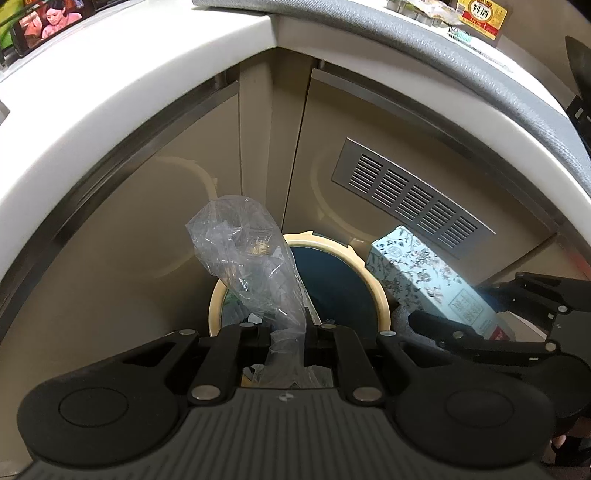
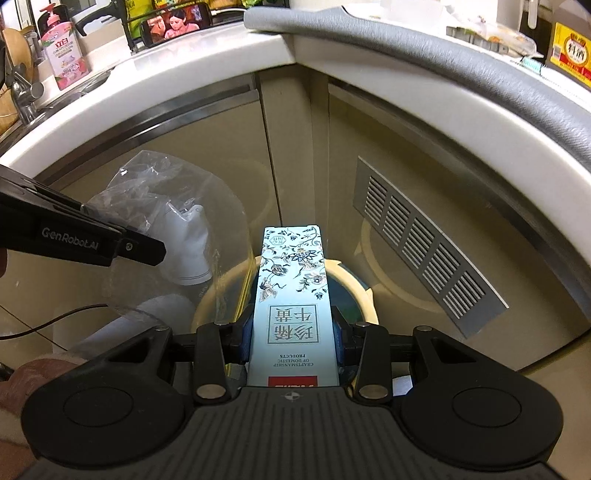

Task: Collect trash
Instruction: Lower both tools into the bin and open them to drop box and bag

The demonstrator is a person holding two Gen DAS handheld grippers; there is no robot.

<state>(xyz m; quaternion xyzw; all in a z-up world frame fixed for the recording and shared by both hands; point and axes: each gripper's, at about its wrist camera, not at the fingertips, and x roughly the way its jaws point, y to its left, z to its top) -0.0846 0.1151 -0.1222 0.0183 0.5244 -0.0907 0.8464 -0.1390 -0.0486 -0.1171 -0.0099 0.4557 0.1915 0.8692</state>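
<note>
My left gripper (image 1: pixel 288 341) is shut on a crumpled clear plastic bag (image 1: pixel 247 258), which sticks up above a round cream-rimmed bin (image 1: pixel 382 299) with a dark liner. In the right wrist view the same bag (image 2: pixel 166 229) hangs from the left gripper (image 2: pixel 147 251) at left. My right gripper (image 2: pixel 293 339) is shut on a long pale-blue flowered carton (image 2: pixel 291 288), held lengthwise over the bin (image 2: pixel 354 284). That carton (image 1: pixel 424 273) shows beside the bin's right rim in the left wrist view, with the right gripper (image 1: pixel 461 332) on it.
The bin stands in a corner of beige cabinet doors (image 2: pixel 184 166) with a metal vent grille (image 2: pixel 424 258) at right. A white counter edge (image 1: pixel 110 92) curves overhead, carrying a phone (image 2: pixel 177 22), a soap bottle (image 2: pixel 62 51) and a grey mat (image 2: pixel 443 62). A hand (image 2: pixel 22 387) shows lower left.
</note>
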